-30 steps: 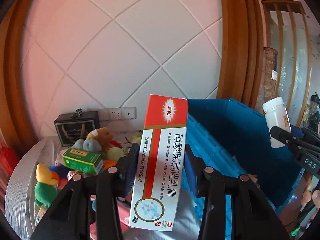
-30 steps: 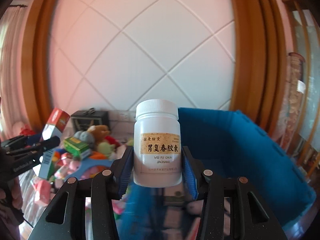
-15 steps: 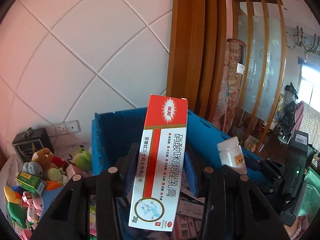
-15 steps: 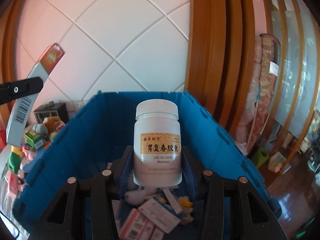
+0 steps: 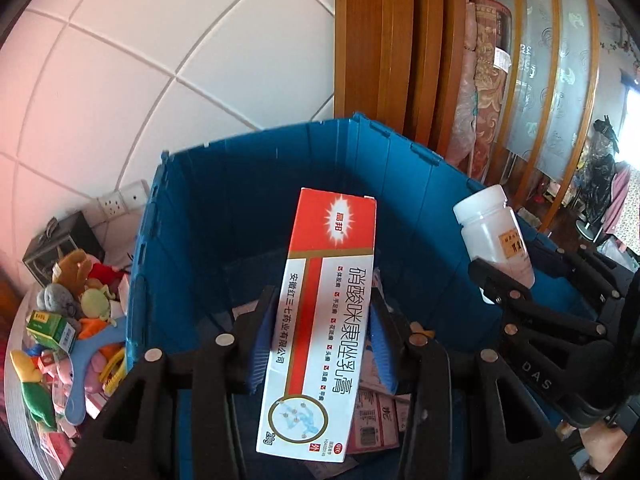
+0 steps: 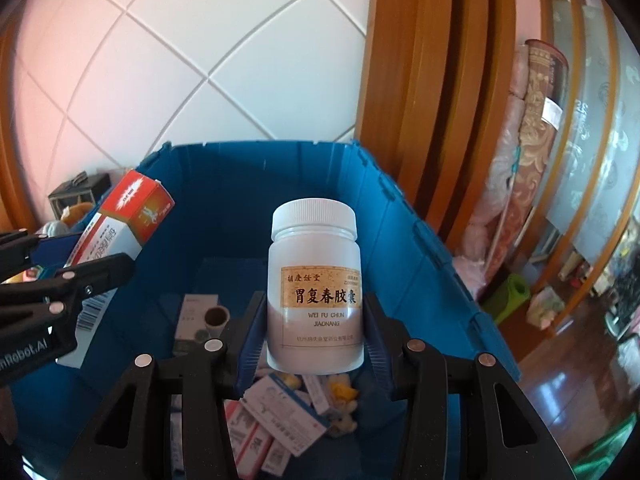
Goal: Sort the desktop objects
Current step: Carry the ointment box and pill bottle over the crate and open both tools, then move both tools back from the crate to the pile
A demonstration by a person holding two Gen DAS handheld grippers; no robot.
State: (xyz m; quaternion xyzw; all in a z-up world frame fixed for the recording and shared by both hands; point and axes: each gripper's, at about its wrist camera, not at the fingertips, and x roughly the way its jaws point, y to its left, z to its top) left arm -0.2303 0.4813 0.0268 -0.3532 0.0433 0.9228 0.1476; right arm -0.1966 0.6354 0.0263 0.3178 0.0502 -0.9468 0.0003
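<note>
Drop time: left gripper (image 5: 320, 336) clamps the box (image 5: 320, 320), right gripper (image 6: 314, 328) the bottle (image 6: 314, 288), above the bin (image 6: 404, 216); next, release both.

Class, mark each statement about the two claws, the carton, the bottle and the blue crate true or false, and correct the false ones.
1. The left claw grips a red and white carton. True.
2. The right claw is open and holds nothing. False: it is shut on a white bottle.
3. The blue crate has nothing in it. False: boxes lie on its floor.
4. The bottle's cap is on. True.
5. Soft toys lie outside the crate. True.
</note>
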